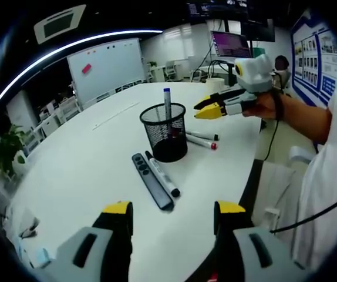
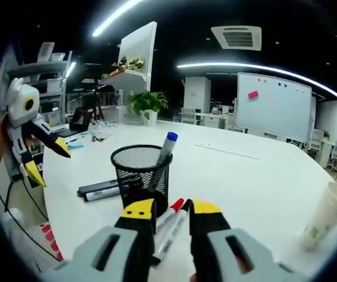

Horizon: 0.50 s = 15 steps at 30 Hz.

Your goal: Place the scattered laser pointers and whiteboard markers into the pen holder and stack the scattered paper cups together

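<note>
The right gripper [image 2: 171,217] hangs low over the white desk [image 2: 262,182], its yellow-tipped jaws a narrow gap apart and holding nothing. Just past the tips lie two markers [image 2: 171,226] side by side, one with a red cap, close against the near side of the pen holder [image 2: 141,170]. My reading is that the pen-collecting step is in hand, and these two are the likely next pick: the jaws would need to close across one barrel, lift it, tip it upright and drop it through the holder's rim.

The left gripper [image 1: 171,220] sits back from the pen holder [image 1: 164,130], jaws wide apart and empty. Between it and the holder lie a dark, flat laser pointer [image 1: 152,181] and a black-capped marker [image 1: 162,175], parallel and nearly touching.

The holder is a black wire-mesh cup standing upright. A blue-capped marker [image 2: 167,148] already stands in it, leaning on the rim.

Well off to one side of the holder, in the right gripper view, paper cups [image 2: 326,216] stand near the desk edge, seemingly already nested.
</note>
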Available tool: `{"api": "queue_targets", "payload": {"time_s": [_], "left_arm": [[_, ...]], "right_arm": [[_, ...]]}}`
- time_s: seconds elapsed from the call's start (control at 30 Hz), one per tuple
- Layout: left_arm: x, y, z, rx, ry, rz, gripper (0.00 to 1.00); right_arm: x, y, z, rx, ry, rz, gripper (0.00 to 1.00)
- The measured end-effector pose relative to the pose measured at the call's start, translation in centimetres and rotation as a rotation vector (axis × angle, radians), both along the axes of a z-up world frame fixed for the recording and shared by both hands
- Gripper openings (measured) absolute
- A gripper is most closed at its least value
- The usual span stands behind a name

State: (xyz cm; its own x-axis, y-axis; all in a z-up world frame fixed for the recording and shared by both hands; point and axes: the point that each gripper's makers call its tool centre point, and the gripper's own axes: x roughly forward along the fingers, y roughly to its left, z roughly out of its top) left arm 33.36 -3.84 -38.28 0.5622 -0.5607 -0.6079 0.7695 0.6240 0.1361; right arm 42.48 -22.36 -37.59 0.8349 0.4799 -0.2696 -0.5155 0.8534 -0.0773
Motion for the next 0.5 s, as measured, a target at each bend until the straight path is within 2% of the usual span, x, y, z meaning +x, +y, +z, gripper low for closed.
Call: {"api": "queue_targets", "payload": {"time_s": [0.2,0.5], "left_arm": [[-0.1,0.1,-0.2,0.000,0.003,0.003,0.56],[-0.1,0.0,-0.1,-0.002,0.002,0.002,0.56]], "right_arm": [[-0.2,0.0,-0.2,-0.006,-0.001,0.001,0.23],[-0.1,-0.5,-1.1,-0.017,0.030,-0.003,0.23]]}}
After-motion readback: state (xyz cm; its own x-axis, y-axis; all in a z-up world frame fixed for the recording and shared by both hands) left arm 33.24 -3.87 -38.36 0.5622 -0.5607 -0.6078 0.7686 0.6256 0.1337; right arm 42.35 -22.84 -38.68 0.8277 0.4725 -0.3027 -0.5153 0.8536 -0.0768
